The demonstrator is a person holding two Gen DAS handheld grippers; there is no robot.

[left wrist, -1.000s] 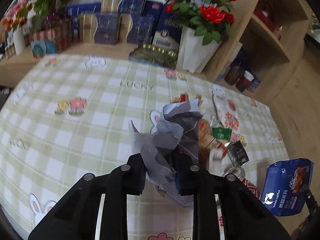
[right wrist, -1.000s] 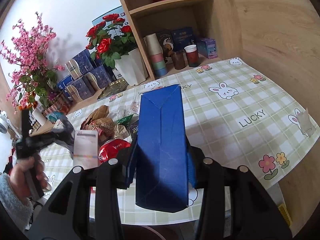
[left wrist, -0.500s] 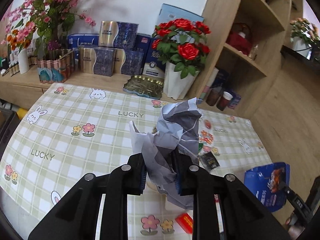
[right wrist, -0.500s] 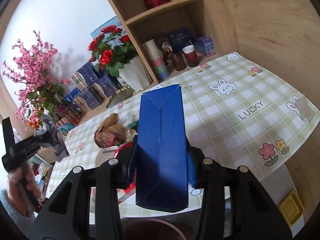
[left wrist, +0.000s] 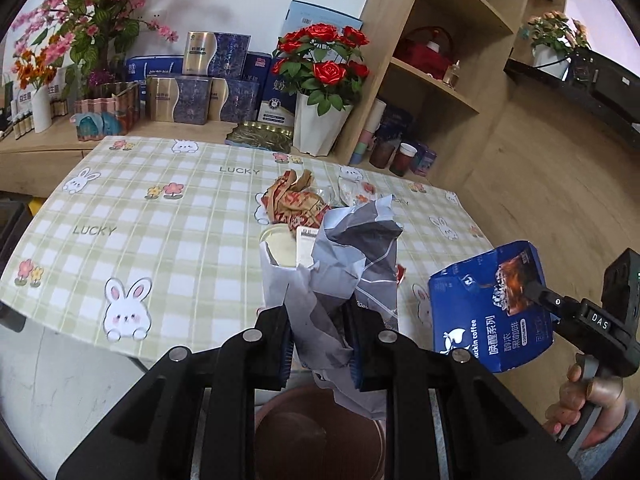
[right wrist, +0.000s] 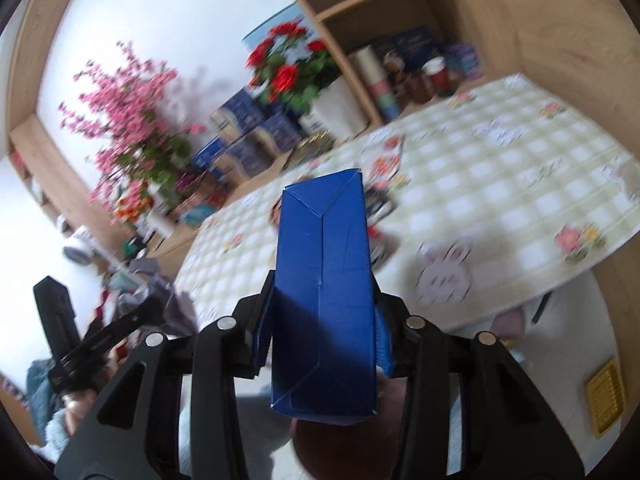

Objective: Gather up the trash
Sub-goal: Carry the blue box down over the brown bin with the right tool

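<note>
left claw (left wrist: pixel 322 342) grips one crumpled wrapper (left wrist: pixel 352 264); right claw (right wrist: pixel 320 336) grips one blue bag (right wrist: pixel 324 292).

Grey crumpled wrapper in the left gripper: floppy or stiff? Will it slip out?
Probably floppy: the grey wrapper is creased and folds over above the left gripper. Likely light for its size, since the thin sheet stands up unsupported. Slipping seems unlikely while both pads pinch its bunched lower part.
</note>
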